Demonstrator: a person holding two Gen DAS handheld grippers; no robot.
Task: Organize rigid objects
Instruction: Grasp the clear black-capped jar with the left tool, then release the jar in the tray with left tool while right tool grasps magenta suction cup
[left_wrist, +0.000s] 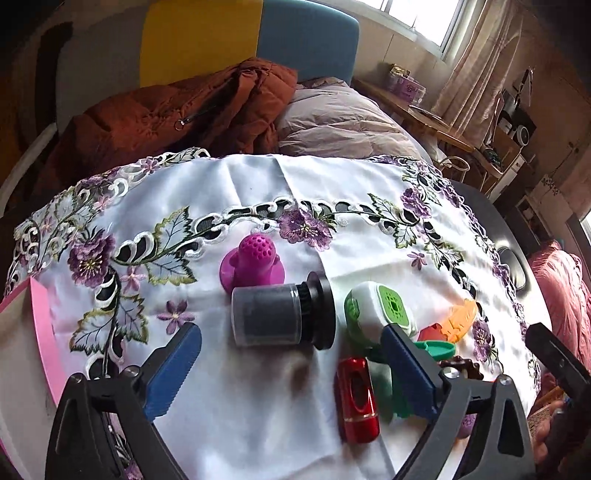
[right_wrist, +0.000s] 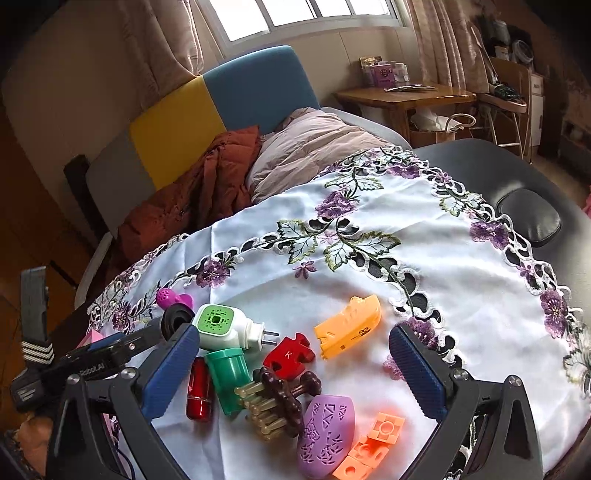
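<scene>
Small objects lie on a white embroidered cloth (left_wrist: 258, 192). In the left wrist view my left gripper (left_wrist: 291, 336) is open, its blue fingers either side of a grey jar with a black lid (left_wrist: 280, 317) lying on its side, not touching it. A magenta suction toy (left_wrist: 255, 262) stands behind the jar. A white-green plug-in device (left_wrist: 376, 314) and a red tube (left_wrist: 356, 398) lie right of it. In the right wrist view my right gripper (right_wrist: 295, 347) is open above a red puzzle piece (right_wrist: 288, 356), a brown comb (right_wrist: 277, 402), a purple oval (right_wrist: 323, 432) and an orange case (right_wrist: 349, 326).
A pink box (left_wrist: 37, 325) stands at the cloth's left edge. A green cup (right_wrist: 225, 376) and orange blocks (right_wrist: 369, 450) lie among the objects. A bed with a rust jacket (right_wrist: 207, 192) lies behind the table. A wooden desk (right_wrist: 402, 96) stands at the back right.
</scene>
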